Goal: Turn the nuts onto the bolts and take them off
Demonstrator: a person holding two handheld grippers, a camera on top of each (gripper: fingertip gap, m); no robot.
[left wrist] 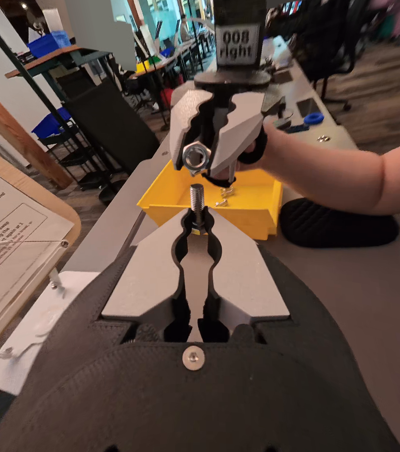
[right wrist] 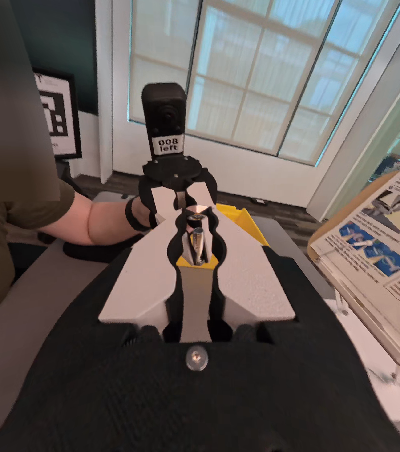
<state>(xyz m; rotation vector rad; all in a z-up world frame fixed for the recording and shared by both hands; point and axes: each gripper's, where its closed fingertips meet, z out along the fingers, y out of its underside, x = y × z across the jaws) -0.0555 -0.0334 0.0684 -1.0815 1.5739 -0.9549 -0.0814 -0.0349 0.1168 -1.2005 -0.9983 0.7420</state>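
My left gripper (left wrist: 197, 218) is shut on the head end of a steel bolt (left wrist: 197, 200). The threaded shaft sticks out forward past the fingertips, in front of the yellow bin. My right gripper (left wrist: 195, 162) faces it from the far side and is shut on a silver hex nut (left wrist: 196, 157), its hole turned toward the bolt. The nut sits a short gap beyond the bolt's tip and does not touch it. In the right wrist view the nut (right wrist: 195, 217) sits at my right gripper's (right wrist: 195, 215) tips, with the bolt (right wrist: 197, 244) seen through the gap between the fingers.
A yellow bin (left wrist: 243, 212) on the grey table holds a few small loose fasteners (left wrist: 225, 194). A black padded rest (left wrist: 336, 225) lies to its right under the person's forearm (left wrist: 328, 176). An instruction board (left wrist: 10, 232) stands at the left, and it also shows in the right wrist view (right wrist: 377, 232). There is about 5 centimetres between the tips of the two grippers.
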